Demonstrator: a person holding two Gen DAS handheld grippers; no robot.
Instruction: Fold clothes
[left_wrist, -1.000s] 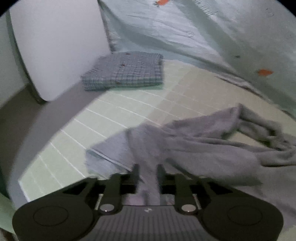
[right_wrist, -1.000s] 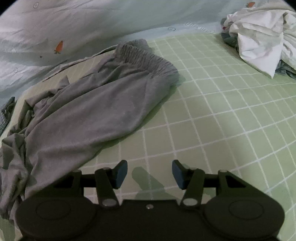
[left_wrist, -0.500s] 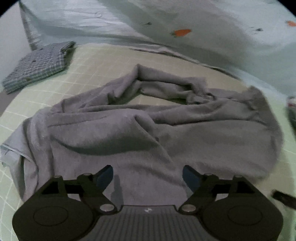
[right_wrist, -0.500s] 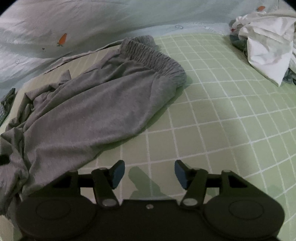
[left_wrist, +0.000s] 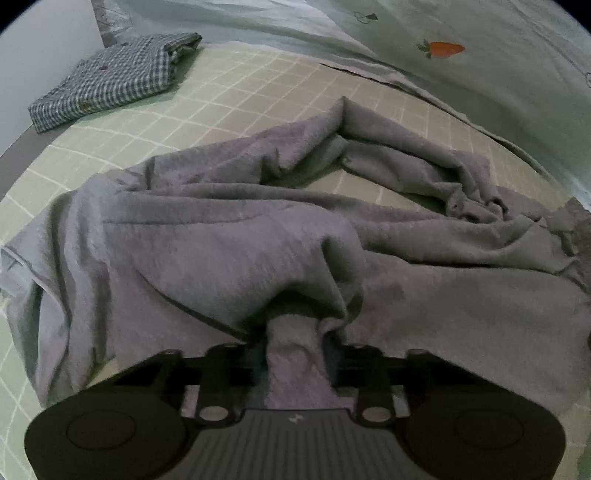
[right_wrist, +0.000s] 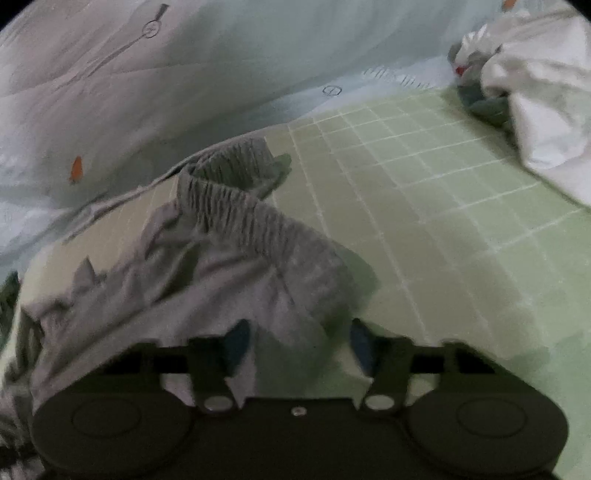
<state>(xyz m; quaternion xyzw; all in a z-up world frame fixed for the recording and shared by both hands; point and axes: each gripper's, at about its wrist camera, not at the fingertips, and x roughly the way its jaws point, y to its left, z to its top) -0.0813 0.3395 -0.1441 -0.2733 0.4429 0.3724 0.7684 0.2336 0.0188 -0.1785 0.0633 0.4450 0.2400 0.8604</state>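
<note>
Grey trousers (left_wrist: 207, 236): fold pinched in just-closed left gripper (left_wrist: 293, 354); waistband between half-open right gripper (right_wrist: 299, 341).

Left gripper (left_wrist: 293, 345): jaws have just been closing and now pinch a raised fold of the grey trousers (left_wrist: 229, 236) between them. Cloth bunches up over the fingers and hides the pads.

Trousers: crumpled, spread across the near part of the bed (left_wrist: 258, 96), which has a green checked sheet. One leg loops toward the far side and back, leaving a patch of sheet bare inside the loop.

Checked shirt (left_wrist: 110, 77): folded, lying at the bed's far left corner, well apart from the trousers.

Quilt (left_wrist: 480, 74): pale, with a carrot print, heaped along the far edge.
</note>
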